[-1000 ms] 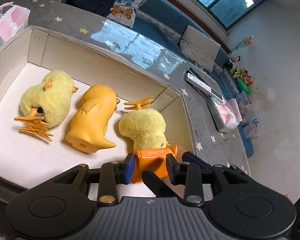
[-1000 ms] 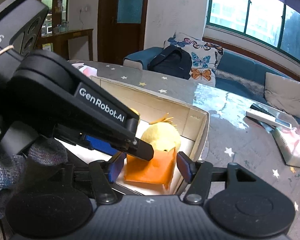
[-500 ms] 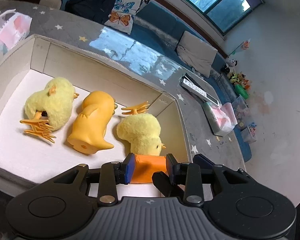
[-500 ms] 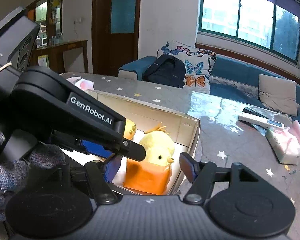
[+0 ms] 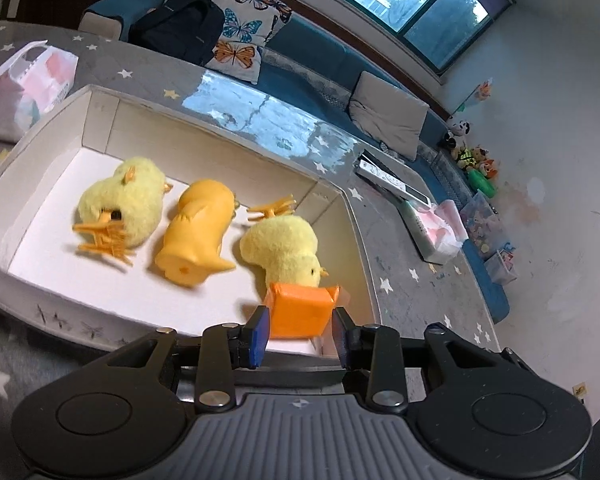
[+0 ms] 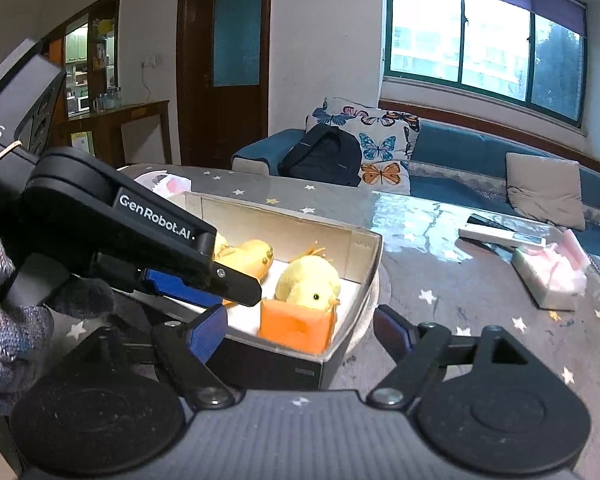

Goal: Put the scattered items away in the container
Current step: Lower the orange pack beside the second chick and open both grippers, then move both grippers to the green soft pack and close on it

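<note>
Far left on the star-print table (image 5: 400,280) sits a plastic bag (image 5: 32,80), just beside the white cardboard box (image 5: 220,160). Inside the box, L to R: a fluffy yellow chick (image 5: 128,204) on its side w/ orange feet toward the camera; a smooth yellow duck (image 5: 198,232) lying down, base toward the camera, just beside it; a 2nd fluffy chick (image 5: 280,244) w/ feet up near the far wall. The orange block (image 5: 300,310) stands on the box floor in the near right corner, touching that 2nd chick's head. The left gripper (image 5: 300,314) points down at it, jaws partway apart; in its own cam the blue pads flank the block, but the right cam shows the block past the fingertip, so pads aren't pressing on it. The right gripper (image 6: 300,314) is over the same corner from outside the box, jaws wide and opening, pads well clear of block and box wall. A gloved hand (image 6: 16,320) shows at that cam's left edge. Further right on the table: a remote (image 5: 392,184) and a tissue pack (image 5: 440,232), near each other, well apart from the box.
</note>
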The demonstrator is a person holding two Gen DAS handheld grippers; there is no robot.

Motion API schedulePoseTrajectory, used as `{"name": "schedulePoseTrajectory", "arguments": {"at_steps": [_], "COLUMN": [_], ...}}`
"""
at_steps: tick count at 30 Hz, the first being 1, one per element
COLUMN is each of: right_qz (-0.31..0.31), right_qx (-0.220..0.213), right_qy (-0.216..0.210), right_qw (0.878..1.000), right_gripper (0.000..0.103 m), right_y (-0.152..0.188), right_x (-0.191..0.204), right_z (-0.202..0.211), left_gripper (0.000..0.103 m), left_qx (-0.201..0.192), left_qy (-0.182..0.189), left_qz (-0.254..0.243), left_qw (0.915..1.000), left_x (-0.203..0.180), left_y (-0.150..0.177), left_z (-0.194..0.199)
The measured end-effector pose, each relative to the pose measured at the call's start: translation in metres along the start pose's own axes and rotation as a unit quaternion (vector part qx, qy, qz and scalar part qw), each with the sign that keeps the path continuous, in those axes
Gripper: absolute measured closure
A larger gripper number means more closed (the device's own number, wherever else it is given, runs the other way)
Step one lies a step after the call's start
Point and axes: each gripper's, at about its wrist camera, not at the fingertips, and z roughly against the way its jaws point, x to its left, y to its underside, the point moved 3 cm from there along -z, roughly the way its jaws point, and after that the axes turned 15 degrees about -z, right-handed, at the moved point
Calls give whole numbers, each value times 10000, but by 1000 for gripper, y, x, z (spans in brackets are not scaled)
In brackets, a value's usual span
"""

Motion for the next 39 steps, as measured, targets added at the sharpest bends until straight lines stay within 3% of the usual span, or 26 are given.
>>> {"name": "schedulePoseTrajectory", "arguments": {"at_steps": [8, 17, 26, 39], "right_qz": [-34, -177, -448, -617], "right_qx": [77, 229, 482, 758], "right_qy": [94, 193, 362, 305], "right_qw": [9999, 9994, 9972, 9947], "right_gripper": [18, 18, 18, 38], "right_y": [22, 42, 68, 81], "right_x": [-4, -14, -29, -32], "right_z": [15, 23, 23, 12], "left_gripper": [67, 67, 67, 67], "left_qx": [-304, -188, 186, 586], "left_qy": [-103, -122, 217, 518], "left_qz": [-354, -602, -487, -315], "left_qw": [9989, 9979, 9984, 9964], "left_x": [-12, -25, -33, -43], "left_y": [8, 26, 45, 61], "left_z": [21, 25, 5, -20]}}
